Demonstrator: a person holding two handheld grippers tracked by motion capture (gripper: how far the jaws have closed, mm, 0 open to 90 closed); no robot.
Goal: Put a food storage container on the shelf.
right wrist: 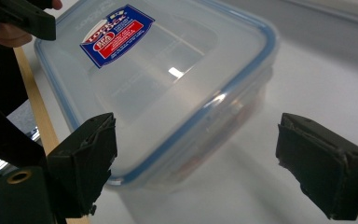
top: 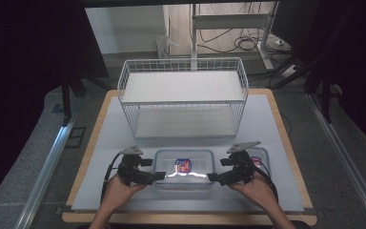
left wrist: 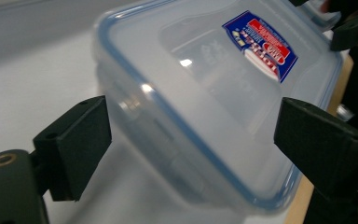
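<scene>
— Item: left gripper (top: 160,176), right gripper (top: 211,177). Jaws?

— Both wide, nothing between the pads; each straddles one short end of the clear lidded food container (top: 184,168), not yet pressing.

— Location of the container?

— Near edge of the white table mat (top: 109,143), at six o'clock from the wire shelf rack (top: 183,95). A second container (top: 260,155) lies at its three o'clock.

— Handling?

— Looks light, stiff, smooth plastic, likely slippery. I would clamp under the blue-seamed lid rim at both ends.

— Hands?

— Forearms come in from six o'clock, grippers level, pointing inward at each other.
</scene>
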